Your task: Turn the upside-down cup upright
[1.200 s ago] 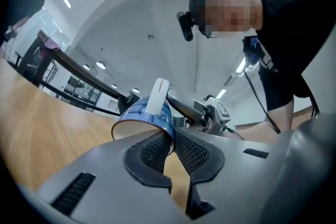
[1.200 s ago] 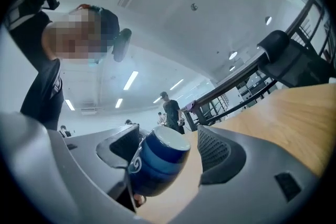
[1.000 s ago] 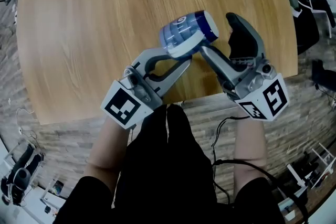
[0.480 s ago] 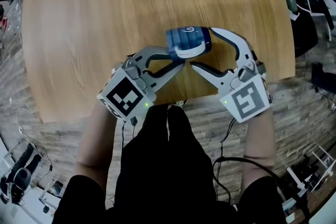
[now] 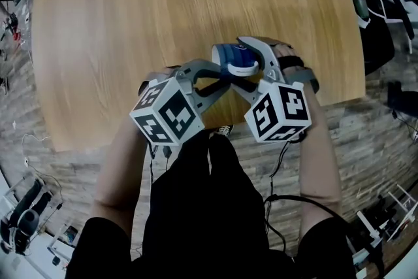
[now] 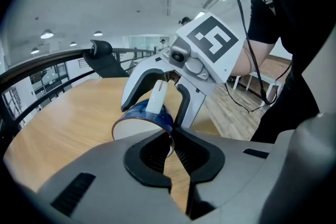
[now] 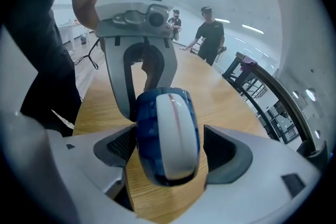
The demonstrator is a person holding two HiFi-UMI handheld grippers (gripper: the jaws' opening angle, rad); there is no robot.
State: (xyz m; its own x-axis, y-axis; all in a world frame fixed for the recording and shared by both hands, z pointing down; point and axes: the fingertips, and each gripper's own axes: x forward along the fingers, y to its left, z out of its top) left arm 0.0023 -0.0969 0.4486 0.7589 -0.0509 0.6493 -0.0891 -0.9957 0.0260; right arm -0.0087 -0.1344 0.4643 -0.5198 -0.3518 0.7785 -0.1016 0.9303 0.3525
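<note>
The blue cup [image 5: 235,55] with a white handle is tipped on its side just over the wooden table [image 5: 117,29], near the front edge. My left gripper [image 5: 224,77] is shut on the cup's rim [image 6: 169,140], and the open mouth [image 6: 137,126] faces its camera. My right gripper [image 5: 243,66] reaches in from the opposite side. Its jaws are opening and stand wide around the cup body [image 7: 167,134], with a gap showing at the right pad [image 7: 219,147]. The handle faces the right gripper's camera.
The table's front edge [image 5: 313,104] runs just under both grippers, with plank floor beyond it. Two people [image 7: 210,34] stand at the table's far end in the right gripper view. A dark railing [image 6: 47,68] curves along the table's side.
Both grippers have sunk toward the table's front edge and rolled, marker cubes now facing up. The cup came down with the left gripper, and the right gripper's jaws closed in around it.
</note>
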